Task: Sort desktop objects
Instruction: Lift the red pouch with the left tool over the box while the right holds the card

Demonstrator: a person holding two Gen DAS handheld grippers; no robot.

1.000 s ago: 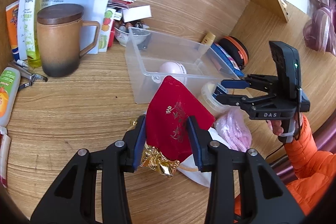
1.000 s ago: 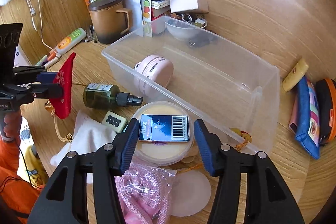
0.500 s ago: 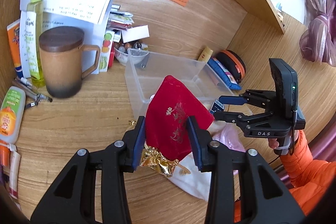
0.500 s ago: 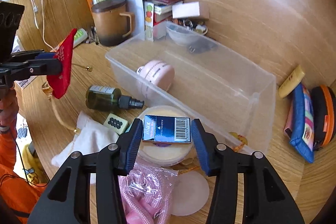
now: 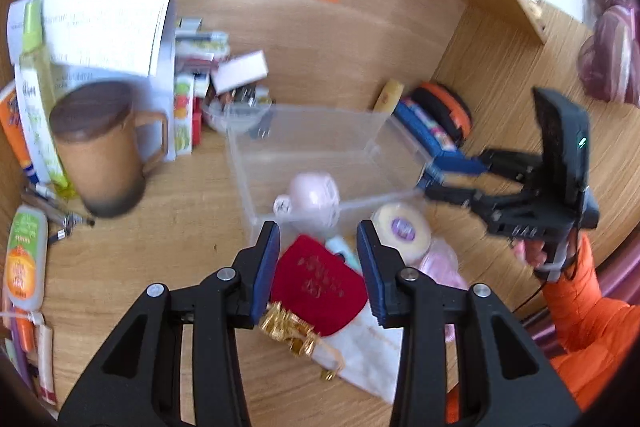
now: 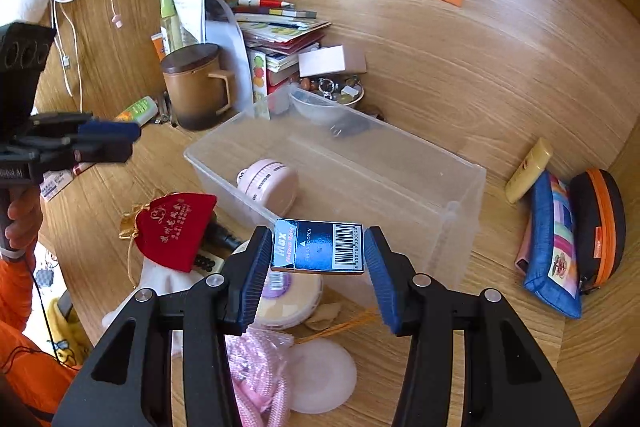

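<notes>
A small dark-blue cardboard box with a barcode (image 6: 319, 246) is held between the blue pads of the right gripper (image 6: 318, 273), above the near wall of the clear rectangular plastic bin (image 6: 460, 203). The left gripper (image 5: 317, 269) is seen with its jaws spread wide and nothing between them; below it, a red velvet drawstring pouch with gold lettering and gold trim (image 5: 318, 285) lies on the wooden counter (image 5: 168, 219), partly over a white cloth (image 5: 368, 355). In the right wrist view the pouch (image 6: 174, 229) is seen just outside the bin's near left corner. Inside the bin a pale pink round timer-like object (image 6: 268, 183) is resting near that corner. A round cream-coloured lidded tub (image 6: 290, 297) sits just outside the near wall, beneath the held box, with a bundle of pink cord (image 6: 256, 367) and a translucent white disc (image 6: 324, 375) beside it. A brown ceramic mug with a dark lid (image 6: 196, 85) stands well apart, behind the bin's far left end.
</notes>
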